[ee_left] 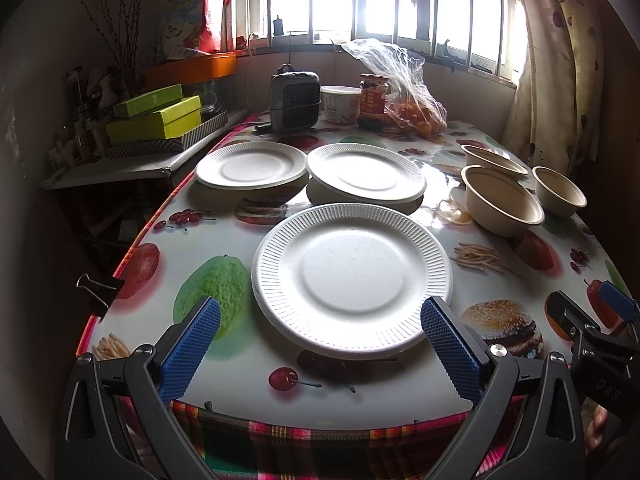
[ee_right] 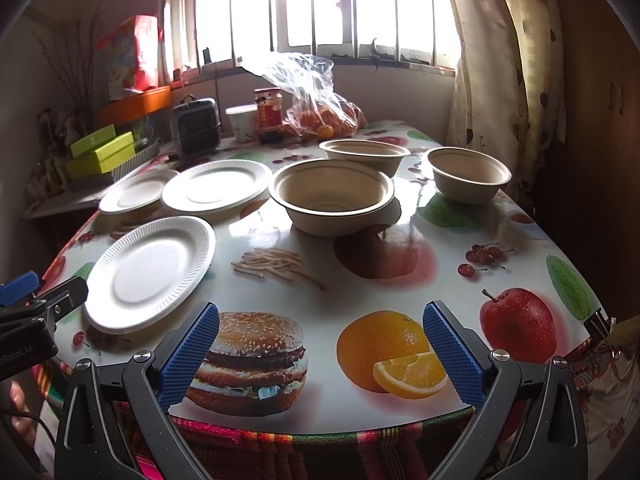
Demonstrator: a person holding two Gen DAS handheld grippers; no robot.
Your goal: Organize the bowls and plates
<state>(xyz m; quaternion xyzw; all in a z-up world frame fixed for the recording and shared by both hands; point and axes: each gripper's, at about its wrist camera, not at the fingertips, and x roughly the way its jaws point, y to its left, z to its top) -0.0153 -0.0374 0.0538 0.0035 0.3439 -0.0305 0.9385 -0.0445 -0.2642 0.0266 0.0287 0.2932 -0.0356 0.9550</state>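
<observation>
Before our left gripper (ee_left: 320, 340), fingers spread wide and empty, the nearest white ribbed paper plate (ee_left: 352, 278) lay flat on the fruit-printed counter (ee_left: 224, 232), ready for stacking. Past our right gripper (ee_right: 320, 344), equally open, three beige paper bowls (ee_right: 332, 196) stood apart, unnested.

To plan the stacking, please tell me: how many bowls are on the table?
3. The nearest bowl stands mid-table, a second just behind it, a third off to the right. None seems hidden.
</observation>
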